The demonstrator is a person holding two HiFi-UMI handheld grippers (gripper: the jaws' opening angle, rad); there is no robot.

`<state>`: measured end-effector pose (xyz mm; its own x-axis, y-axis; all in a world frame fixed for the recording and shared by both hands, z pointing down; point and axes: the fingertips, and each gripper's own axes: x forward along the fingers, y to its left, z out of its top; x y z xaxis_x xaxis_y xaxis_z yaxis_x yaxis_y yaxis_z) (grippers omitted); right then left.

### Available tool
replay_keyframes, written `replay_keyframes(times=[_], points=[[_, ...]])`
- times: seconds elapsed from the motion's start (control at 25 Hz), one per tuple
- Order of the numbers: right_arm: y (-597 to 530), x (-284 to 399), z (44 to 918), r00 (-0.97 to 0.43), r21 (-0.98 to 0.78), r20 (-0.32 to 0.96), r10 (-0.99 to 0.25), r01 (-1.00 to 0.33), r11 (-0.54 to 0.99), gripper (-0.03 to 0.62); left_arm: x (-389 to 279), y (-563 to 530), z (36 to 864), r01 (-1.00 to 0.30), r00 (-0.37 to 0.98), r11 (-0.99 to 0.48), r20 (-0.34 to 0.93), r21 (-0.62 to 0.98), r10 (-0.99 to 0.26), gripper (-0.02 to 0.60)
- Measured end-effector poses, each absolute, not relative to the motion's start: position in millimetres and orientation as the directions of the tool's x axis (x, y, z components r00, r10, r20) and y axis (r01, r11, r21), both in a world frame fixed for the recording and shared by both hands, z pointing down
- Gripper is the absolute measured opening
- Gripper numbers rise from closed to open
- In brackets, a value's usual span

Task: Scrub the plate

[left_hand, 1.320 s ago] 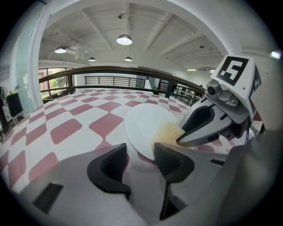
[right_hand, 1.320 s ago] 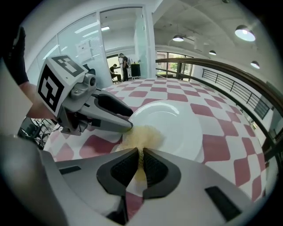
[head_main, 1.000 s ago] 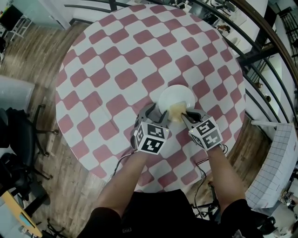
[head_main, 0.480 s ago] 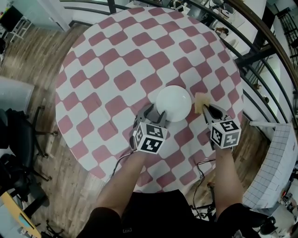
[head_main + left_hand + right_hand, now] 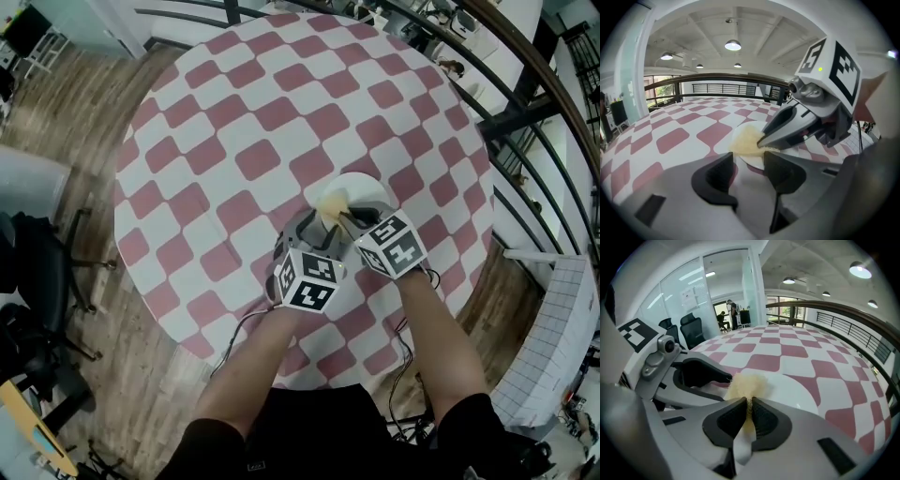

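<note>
Head view puts your left claw (image 5: 314, 228) at the near-left rim of the plate (image 5: 367, 190). The plate sits on the pink-and-white checked tabletop (image 5: 253, 159), toward its near right side. Your right claw (image 5: 345, 219) reaches in from the near side, closed tight on a yellow sponge (image 5: 331, 204) whose fluffy end lies over the plate's left part.

Left gripper view shows that claw's jaws a narrow gap apart with nothing pinched. The plate's rim lies at the mouth of the gap, and you cannot tell whether either jaw touches it. Right gripper view shows its jaws pressed together on the sponge's thin tail. The tuft sticks out ahead onto the plate, just beside the left claw's tip.

For writing, the cube (image 5: 307, 281) on each claw carries black-and-white square markers. The sheets (image 5: 689, 296) on the glass wall in right gripper view are too small to read.

Half a second ago your right claw held the sponge off the plate, over the tabletop to its right. Now it is back on the plate, at the left side. A second ago it worked the near rim. Your left claw and the plate have not shifted.
</note>
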<state>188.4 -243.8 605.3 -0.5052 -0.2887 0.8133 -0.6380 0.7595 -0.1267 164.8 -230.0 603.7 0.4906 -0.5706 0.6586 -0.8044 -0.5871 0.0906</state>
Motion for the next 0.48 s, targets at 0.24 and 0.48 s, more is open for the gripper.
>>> replay_keyframes(times=[0.24,0.48], points=[[-274.8,193.2,605.4,-0.409,0.019,0.847,-0.34,-0.615,0.788,0.038,163.5,-232.4,603.4,-0.806,0.493,-0.583,0.66,0.103,-0.567,0.204],[-289.9,228.7,604.6,-0.313,0.14,0.843,-0.437,-0.657,0.741,0.038,163.2,-231.4,604.4,-0.808,0.493,-0.58,0.658,0.104,-0.569,0.206]])
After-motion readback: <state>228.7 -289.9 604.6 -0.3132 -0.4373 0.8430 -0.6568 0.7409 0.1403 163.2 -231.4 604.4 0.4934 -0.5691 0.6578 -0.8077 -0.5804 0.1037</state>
